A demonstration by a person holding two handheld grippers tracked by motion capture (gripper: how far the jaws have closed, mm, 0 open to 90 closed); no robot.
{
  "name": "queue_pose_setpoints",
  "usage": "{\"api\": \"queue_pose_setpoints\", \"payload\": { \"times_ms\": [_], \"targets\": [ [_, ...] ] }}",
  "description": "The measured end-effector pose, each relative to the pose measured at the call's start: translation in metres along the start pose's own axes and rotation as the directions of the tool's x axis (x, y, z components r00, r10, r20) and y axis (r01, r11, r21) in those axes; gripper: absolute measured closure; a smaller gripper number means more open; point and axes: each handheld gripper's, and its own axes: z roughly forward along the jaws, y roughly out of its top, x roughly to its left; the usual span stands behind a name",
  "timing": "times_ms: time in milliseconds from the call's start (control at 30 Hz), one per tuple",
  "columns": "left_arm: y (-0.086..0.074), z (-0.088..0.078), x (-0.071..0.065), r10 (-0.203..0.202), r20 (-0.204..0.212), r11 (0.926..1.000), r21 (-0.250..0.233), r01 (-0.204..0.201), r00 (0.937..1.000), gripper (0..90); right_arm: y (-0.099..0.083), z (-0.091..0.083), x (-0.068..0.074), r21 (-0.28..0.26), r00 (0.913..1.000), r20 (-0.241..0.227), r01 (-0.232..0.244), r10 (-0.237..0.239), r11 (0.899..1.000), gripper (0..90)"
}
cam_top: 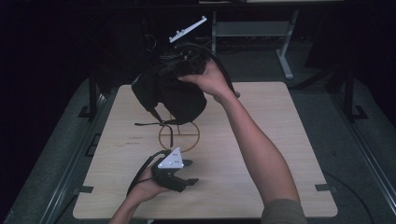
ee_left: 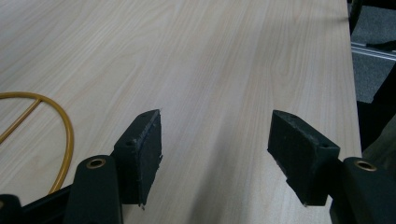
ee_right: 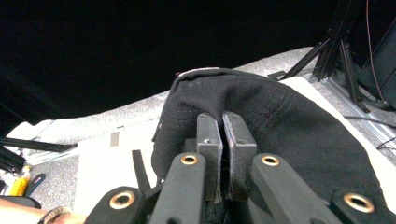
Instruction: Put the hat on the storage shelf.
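Right tool [ee_right: 223, 154] clamped on black bag [ee_right: 289, 121], lifted above desk [cam_top: 261, 140]; left tool [ee_left: 215, 154] open, empty, below.

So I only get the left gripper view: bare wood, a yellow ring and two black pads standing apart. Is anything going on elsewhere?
Observer: Yes. The right tool is shut on a black bag.
Operator: Is the bag lying on the table?
Observer: Its top is held up above the table; I can't tell if its bottom touches.
Operator: And my tool?
Observer: The left tool rests low near the table's front edge, open, with nothing between its pads.
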Motion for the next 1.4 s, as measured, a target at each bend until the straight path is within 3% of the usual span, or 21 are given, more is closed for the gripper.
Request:
{"api": "queue_pose_setpoints", "payload": {
  "times_ms": [167, 267, 467, 800, 1067, 1400],
  "targets": [
    [0.0, 0.002, -0.001, 0.004, 0.003, 1.0, 0.002, -0.004, 1.0, 34.8, 0.001, 0.011, -0.001, 0.018, 1.0, 0.004, -0.004, 0.003, 1.0, 85.2],
    [0.001, 0.004, -0.003, -0.002, 0.005, 1.0, 0.006, 0.002, 1.0, 34.5, 0.002, 0.02, 0.0, 0.032, 0.9993, 0.036, 0.008, -0.009, 0.999, 81.4],
    [0.001, 0.004, -0.003, 0.001, 0.006, 1.0, 0.005, -0.001, 1.0, 34.4, 0.002, 0.032, 0.0, 0.073, 0.9967, 0.081, 0.007, -0.013, 0.997, 61.1],
    [-0.001, 0.004, -0.004, -0.005, 0.003, 1.0, 0.007, 0.005, 1.0, 32.8, -0.006, 0.021, -0.004, 0.077, 0.9954, 0.096, -0.003, -0.004, 0.997, 48.1],
    [-0.004, 0.0, 0.0, -0.025, -0.013, 0.9997, -0.007, 0.025, 0.9996, 31.5, -0.015, 0.006, -0.008, 0.051, 0.9946, 0.102, -0.024, 0.018, 0.998, 41.4],
    [-0.005, 0.001, 0.0, -0.027, -0.024, 0.9995, 0.015, 0.027, 0.9994, 29.2, -0.027, -0.01, -0.009, 0.041, 0.9929, 0.112, -0.045, 0.04, 0.998, 36.3]
  ]
}}
